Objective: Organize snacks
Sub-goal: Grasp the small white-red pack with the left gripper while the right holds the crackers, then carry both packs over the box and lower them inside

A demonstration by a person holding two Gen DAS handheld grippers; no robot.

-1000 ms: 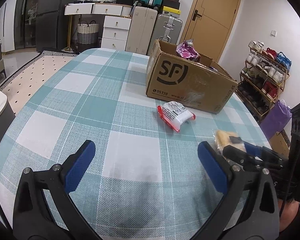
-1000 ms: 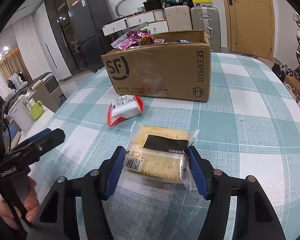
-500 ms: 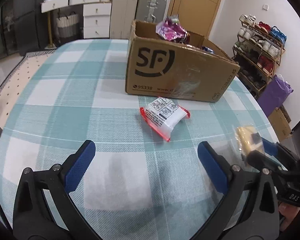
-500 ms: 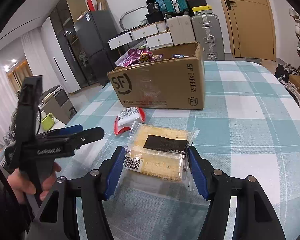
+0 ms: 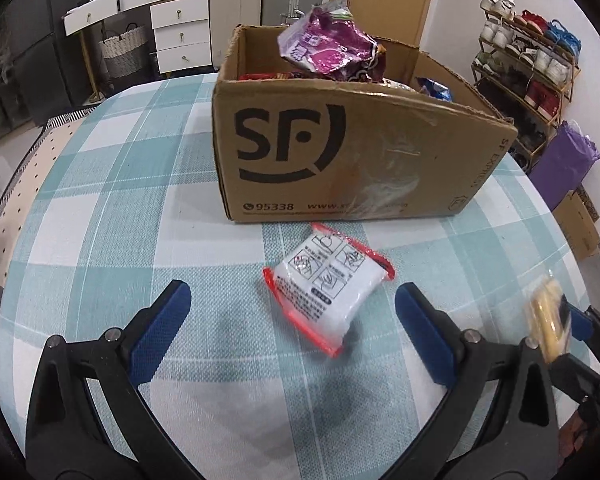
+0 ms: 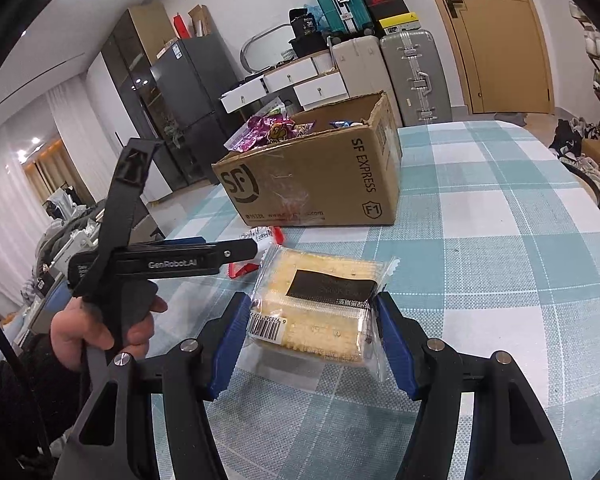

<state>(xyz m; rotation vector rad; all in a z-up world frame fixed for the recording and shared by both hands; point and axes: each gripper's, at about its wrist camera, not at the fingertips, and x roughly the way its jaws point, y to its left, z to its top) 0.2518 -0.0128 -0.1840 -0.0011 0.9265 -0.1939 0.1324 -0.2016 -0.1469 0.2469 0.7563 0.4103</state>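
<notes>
Right gripper (image 6: 312, 344) clamped on a cracker pack (image 6: 320, 308), blue pads pressed to both wrapper edges, pack lifted clear of the table (image 6: 500, 260). Left gripper (image 5: 292, 328) spread wide and empty, low over the cloth, aimed at a red-edged sachet (image 5: 328, 284) lying flat just ahead of the fingertips. Sachet near the box (image 5: 340, 152), a little in front of its printed wall.

For the cracker pack: probably best carried high over the near rim, then released over the right side of the box, where the contents look lower; a purple bag (image 5: 328, 44) already heaped at the left far corner. Light squeeze advisable, crackers likely brittle and the film slippery. For the sachet: fingers to straddle its short sides, pads down to the cloth before closing, since so thin a packet may slide away. Some risk of the two tools crowding each other, both working the same patch of table.

Underneath, a teal and white checked cloth, woven, a little wrinkled. Beyond, far wall lined with white drawers (image 5: 180, 36), suitcases (image 6: 412, 72) and a wooden door (image 6: 496, 36); shoe rack (image 5: 528, 64) at far right, dark cabinets at far left.
</notes>
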